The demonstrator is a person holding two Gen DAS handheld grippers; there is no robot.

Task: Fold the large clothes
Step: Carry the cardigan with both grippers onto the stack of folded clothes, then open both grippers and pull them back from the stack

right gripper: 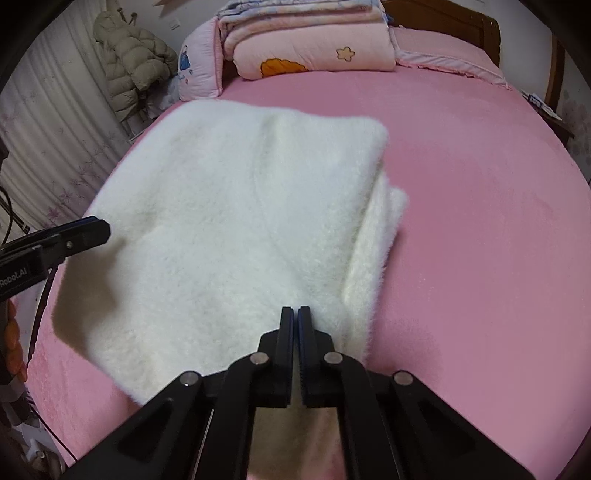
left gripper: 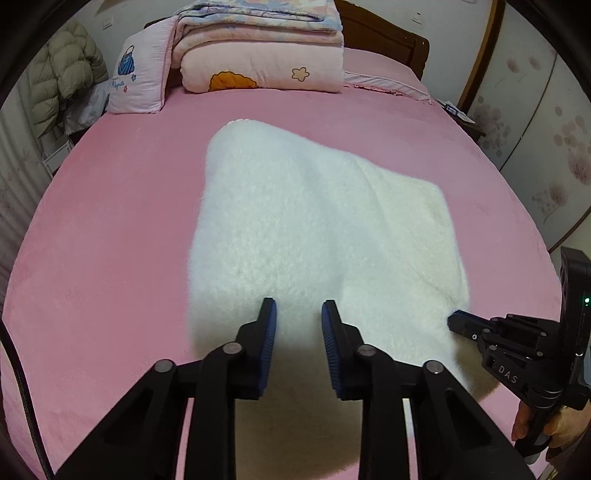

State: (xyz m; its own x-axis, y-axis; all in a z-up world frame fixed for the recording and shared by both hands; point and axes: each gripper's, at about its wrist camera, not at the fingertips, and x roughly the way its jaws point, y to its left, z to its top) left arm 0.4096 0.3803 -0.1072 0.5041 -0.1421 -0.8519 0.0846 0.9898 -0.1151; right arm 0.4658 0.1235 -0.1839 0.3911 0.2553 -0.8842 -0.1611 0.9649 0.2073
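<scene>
A fluffy white garment [left gripper: 295, 221] lies folded on the pink bed [left gripper: 110, 258], its near edge raised off the sheet with shadow under it. My left gripper [left gripper: 297, 308] has its blue pads a little apart and pressed on thick fleece at that near edge. The right wrist view shows it at the garment's left side [right gripper: 99, 229]. My right gripper [right gripper: 295, 312] has its jaws together at the near right edge of the garment [right gripper: 221, 203], with fleece hanging under its fingers. The left wrist view shows its tip [left gripper: 452, 320] on the cloth's right border, held by a hand [left gripper: 554, 424].
Folded pink quilts [left gripper: 258, 55] and a pillow [left gripper: 140, 74] are stacked at the head of the bed, in front of a wooden headboard [left gripper: 388, 33]. A puffer coat [left gripper: 62, 74] hangs at the left. Patterned wardrobe doors [left gripper: 535, 129] stand at the right.
</scene>
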